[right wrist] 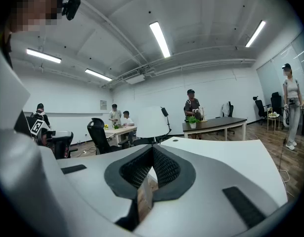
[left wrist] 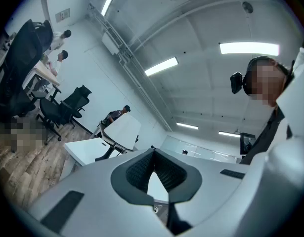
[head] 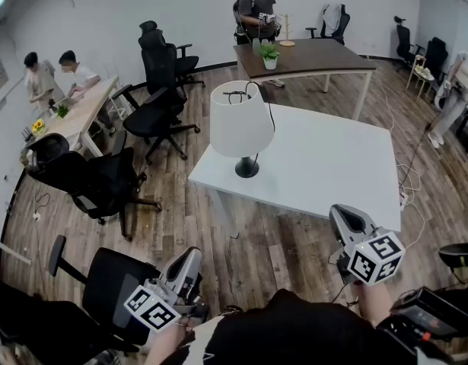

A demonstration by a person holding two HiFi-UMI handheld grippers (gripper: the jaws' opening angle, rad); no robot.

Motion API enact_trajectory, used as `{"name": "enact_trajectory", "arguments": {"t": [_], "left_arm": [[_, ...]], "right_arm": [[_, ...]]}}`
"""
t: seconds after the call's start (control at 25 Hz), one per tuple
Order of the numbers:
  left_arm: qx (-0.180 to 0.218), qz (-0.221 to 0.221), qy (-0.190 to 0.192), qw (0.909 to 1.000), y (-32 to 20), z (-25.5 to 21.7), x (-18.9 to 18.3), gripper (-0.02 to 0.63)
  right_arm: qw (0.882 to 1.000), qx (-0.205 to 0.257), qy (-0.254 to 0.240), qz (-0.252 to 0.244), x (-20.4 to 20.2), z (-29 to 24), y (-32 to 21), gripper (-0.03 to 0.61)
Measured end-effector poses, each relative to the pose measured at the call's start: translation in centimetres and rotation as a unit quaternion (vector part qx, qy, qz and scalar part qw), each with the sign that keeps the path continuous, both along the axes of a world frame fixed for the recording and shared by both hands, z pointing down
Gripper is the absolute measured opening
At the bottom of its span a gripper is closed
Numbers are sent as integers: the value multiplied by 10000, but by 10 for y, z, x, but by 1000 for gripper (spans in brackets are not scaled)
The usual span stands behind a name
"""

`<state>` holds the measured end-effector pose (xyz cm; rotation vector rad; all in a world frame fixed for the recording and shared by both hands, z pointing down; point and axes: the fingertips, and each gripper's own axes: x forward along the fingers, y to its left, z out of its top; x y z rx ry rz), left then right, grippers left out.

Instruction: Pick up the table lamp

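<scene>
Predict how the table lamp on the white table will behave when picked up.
Probably top-heavy and tippy: the table lamp carries a wide shade over a small black base. The shade likely dents if squeezed. Its cord, looped over the shade, may drag.

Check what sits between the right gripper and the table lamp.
Only bare white tabletop, per the head view: nothing stands between the right gripper, jaws shut, and the table lamp.
</scene>
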<state>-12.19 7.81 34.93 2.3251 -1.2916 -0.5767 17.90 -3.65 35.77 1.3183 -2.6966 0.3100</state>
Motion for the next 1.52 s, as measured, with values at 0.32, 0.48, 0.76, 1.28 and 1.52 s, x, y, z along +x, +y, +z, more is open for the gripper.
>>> {"name": "enact_trajectory", "arguments": {"t": [0.32,0.48,0.76,1.28,1.52], "left_arm": [[30,100,-17,9999,3,-3,-14,15],[36,203,-41,9998,4,-4,-18,15],[266,97,-304,9991,13,-2,-49,14],[-60,242,-358,9990,23,31,-69,15],[-249,245,-306,9989,-8,44,-74,15]], "right_arm": [[10000,21,-20,20,-16,-6,6,15],[9999,-4,-54,149,-20,-9,13,15],[9983,-82,-495,282,-36,3,24,15],[9983,-460,-110,328,-79,38,40,15],[9987,-453,-93,213,-93,41,-2,15]]}}
